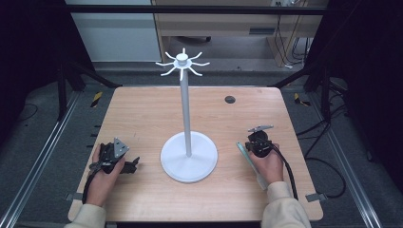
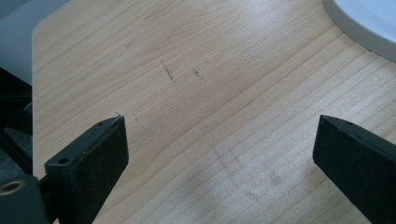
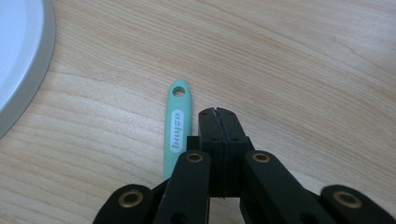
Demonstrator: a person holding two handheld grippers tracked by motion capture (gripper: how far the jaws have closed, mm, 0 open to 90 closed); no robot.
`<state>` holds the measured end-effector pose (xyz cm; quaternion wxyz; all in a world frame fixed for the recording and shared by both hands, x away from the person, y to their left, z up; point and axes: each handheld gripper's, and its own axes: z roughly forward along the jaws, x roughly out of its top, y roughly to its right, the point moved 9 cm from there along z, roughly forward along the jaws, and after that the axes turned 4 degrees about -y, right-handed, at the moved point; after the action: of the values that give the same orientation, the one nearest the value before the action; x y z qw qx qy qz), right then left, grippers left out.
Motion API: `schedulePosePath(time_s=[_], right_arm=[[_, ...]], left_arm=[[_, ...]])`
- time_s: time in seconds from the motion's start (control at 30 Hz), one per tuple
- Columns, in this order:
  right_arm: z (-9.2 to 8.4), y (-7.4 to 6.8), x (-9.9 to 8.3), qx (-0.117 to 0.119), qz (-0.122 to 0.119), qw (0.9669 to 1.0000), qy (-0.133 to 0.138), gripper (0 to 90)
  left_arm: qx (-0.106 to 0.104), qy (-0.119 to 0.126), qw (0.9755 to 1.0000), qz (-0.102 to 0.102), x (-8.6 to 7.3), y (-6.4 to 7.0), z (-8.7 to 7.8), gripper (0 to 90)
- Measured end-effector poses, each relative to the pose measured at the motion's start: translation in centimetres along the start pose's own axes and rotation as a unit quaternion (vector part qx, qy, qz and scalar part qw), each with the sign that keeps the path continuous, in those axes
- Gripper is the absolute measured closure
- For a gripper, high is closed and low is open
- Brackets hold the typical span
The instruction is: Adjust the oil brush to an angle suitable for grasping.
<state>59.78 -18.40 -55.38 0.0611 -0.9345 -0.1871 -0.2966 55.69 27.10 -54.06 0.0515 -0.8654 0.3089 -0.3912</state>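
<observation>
Your right gripper (image 3: pixel 218 114) has its jaws pressed together with nothing between them. A mint-green handle (image 3: pixel 177 123) with a hole at its tip lies flat on the wooden table (image 1: pixel 142 109), just beside the closed jaws at their nine o'clock. In the high view the handle (image 1: pixel 251 164) sits at four o'clock from the white stand (image 1: pixel 188 156), partly under your right hand (image 1: pixel 269 164). Your left gripper (image 2: pixel 219 144) has its jaws spread wide over bare wood, at eight o'clock from the stand's round base, apart from it.
</observation>
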Motion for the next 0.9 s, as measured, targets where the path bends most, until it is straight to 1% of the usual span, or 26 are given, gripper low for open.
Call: schedulePosePath(time_s=[0.07, 0.2, 0.37, 0.47, 0.53, 0.67, 0.7, 0.73, 0.83, 0.9], right_arm=[[0.1, -0.1, -0.1, -0.003, 0.0, 1.0, -0.002, 90.0], [0.2, -0.4, -0.1, 0.003, -0.006, 1.0, -0.006, 90.0], [0.4, -0.5, -0.2, 0.002, -0.014, 0.9999, -0.009, 90.0], [0.3, -0.7, -0.2, 0.007, -0.013, 0.9998, -0.01, 90.0], [0.4, -0.8, -0.2, 0.008, -0.02, 0.9997, -0.01, 90.0], [0.4, -1.7, -0.2, 0.023, -0.036, 0.999, -0.012, 90.0], [0.3, -2.1, -0.2, 0.031, -0.037, 0.9987, -0.015, 90.0], [0.3, -2.3, -0.2, 0.032, -0.044, 0.9984, -0.015, 90.0], [0.3, -3.2, -0.3, 0.044, -0.057, 0.9973, -0.019, 90.0], [0.2, -3.7, -0.4, 0.048, -0.071, 0.9961, -0.021, 90.0]], left_arm=[[0.0, 0.0, 1.0, 0.001, 0.0, 0.0, 0.0, 2.9], [0.0, 0.0, 1.0, 0.001, 0.0, 0.0, 0.0, 2.9], [0.0, 0.002, 1.0, 0.001, 0.1, 0.1, 0.0, 2.9], [-0.001, 0.002, 1.0, 0.002, 0.1, 0.1, 0.0, 2.9], [-0.001, 0.001, 1.0, 0.002, 0.1, 0.1, 0.0, 2.9], [-0.001, 0.002, 1.0, 0.002, 0.1, 0.1, 0.0, 3.0], [-0.001, 0.002, 1.0, 0.002, 0.1, 0.1, 0.0, 2.9], [-0.001, 0.002, 1.0, 0.002, 0.1, 0.1, 0.0, 2.9], [-0.001, 0.002, 1.0, 0.002, 0.1, 0.1, 0.0, 2.9], [-0.001, 0.002, 1.0, 0.002, 0.1, 0.1, 0.0, 2.9]])
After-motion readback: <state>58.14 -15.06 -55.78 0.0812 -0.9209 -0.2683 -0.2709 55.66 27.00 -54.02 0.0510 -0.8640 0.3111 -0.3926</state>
